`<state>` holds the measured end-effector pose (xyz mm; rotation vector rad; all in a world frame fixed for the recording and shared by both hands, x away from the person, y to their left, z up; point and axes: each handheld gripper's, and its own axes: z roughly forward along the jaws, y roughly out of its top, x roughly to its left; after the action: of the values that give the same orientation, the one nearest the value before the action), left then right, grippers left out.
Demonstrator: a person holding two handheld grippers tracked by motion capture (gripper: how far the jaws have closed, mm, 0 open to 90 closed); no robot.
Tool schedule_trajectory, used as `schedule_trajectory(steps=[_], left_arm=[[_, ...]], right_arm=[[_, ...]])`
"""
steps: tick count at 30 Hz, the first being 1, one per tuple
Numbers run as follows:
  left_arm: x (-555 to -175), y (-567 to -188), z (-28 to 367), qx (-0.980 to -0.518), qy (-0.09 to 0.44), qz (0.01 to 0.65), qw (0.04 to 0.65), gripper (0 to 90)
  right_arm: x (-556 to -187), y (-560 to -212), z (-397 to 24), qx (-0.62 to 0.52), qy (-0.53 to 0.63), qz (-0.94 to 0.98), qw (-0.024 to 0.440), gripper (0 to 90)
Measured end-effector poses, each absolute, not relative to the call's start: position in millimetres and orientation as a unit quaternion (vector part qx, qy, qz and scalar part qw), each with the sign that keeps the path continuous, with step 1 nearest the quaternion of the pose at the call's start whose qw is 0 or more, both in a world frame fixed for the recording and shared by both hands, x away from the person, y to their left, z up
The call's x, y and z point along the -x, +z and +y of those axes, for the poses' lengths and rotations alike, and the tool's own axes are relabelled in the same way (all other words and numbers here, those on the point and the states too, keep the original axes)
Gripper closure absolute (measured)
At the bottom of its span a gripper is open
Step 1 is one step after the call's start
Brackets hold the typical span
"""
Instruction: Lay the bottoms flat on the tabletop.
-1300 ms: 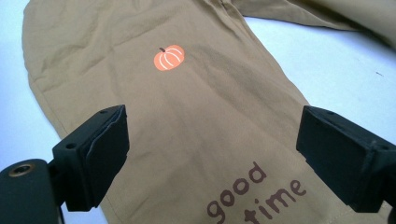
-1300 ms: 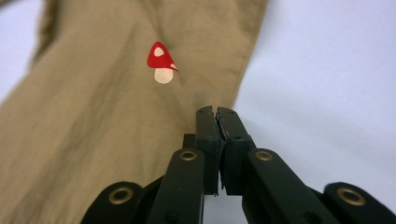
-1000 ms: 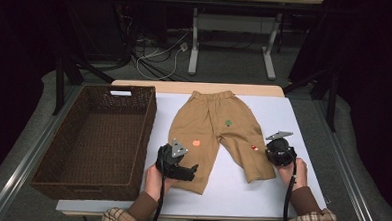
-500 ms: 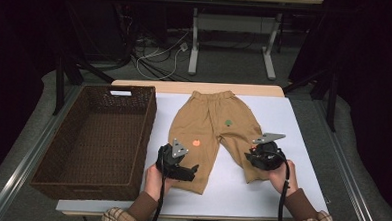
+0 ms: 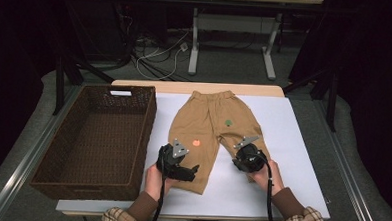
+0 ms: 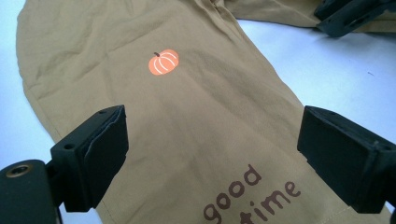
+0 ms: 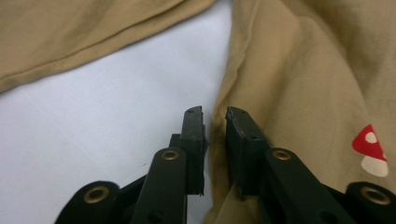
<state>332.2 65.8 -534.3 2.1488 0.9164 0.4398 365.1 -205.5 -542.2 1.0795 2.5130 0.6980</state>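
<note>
Tan child's trousers (image 5: 208, 123) lie flat on the white table, waistband at the far side. A pumpkin print (image 6: 163, 62) and the words "good time" mark the left leg. My left gripper (image 5: 187, 172) hovers over that leg's hem, its jaws open wide (image 6: 210, 154) with the cloth below them, untouched. My right gripper (image 5: 238, 161) sits at the inner edge of the right leg. Its jaws (image 7: 215, 116) have just been closing and are nearly together, with the leg's edge pinched between them. A red mushroom print (image 7: 371, 149) lies beside them.
A dark wicker basket (image 5: 151, 121) stands on the left of the table, close to the left gripper. The white tabletop (image 5: 292, 145) stretches right of the trousers. Beyond the far table edge are a desk frame and cables on the floor.
My right gripper has moved left, from the outer side of the right leg to its inner edge. The left gripper has stayed where it was.
</note>
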Motion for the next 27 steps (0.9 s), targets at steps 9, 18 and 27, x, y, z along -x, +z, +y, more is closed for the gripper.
schedule_trajectory(steps=[9,18,27], left_arm=[[-332.5,-534.2,66.3,-0.839,0.172,0.357,0.373,8.7],[-331.6,-533.7,65.6,-0.84,0.171,0.354,0.374,8.7],[-330.5,-533.9,63.6,-0.842,0.166,0.349,0.376,8.7]], right_arm=[[-365.0,-542.8,-207.9,-0.381,0.251,0.876,0.155,89.5],[-357.8,-533.7,-202.8,-0.386,0.297,0.866,0.117,89.4],[-358.1,-537.5,-196.7,-0.394,0.314,0.859,0.092,84.9]])
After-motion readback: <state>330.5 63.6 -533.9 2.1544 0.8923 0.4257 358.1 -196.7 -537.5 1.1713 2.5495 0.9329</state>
